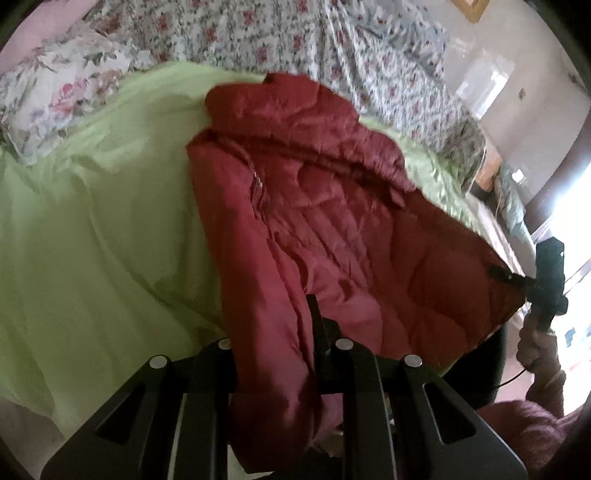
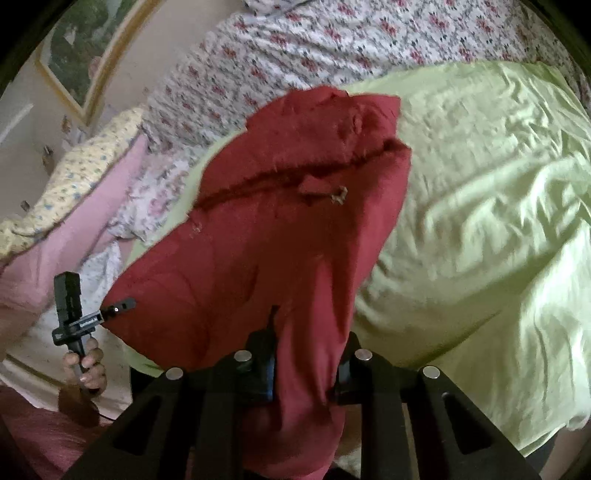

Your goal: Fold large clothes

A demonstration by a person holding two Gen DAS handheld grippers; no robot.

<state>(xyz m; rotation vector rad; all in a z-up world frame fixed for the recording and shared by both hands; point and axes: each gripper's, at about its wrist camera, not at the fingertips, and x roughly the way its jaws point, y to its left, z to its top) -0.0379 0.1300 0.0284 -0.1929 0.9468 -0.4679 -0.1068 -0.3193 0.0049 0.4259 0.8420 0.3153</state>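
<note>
Now both my left tongs (image 1: pixel 280 369) and right tongs (image 2: pixel 306 373) pinch the red jacket's (image 1: pixel 314 206) hem at the bed's (image 1: pixel 92 221) near edge, so next I'd fold it toward the collar.

Your inventory: dark red quilted puffer jacket (image 1: pixel 314 221), frame centre; plain lime-green bedsheet (image 1: pixel 92 240), lower left; white bedspread with red rose print (image 1: pixel 258 33), top; matte black grippers.

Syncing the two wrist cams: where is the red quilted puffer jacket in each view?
Left wrist: red quilted puffer jacket fills the centre, running to bottom centre, hem clamped in the left gripper.
Right wrist: jacket fills the centre-left, hem clamped in the right gripper.
Shared landmark: the light green bedsheet under the jacket.
</note>
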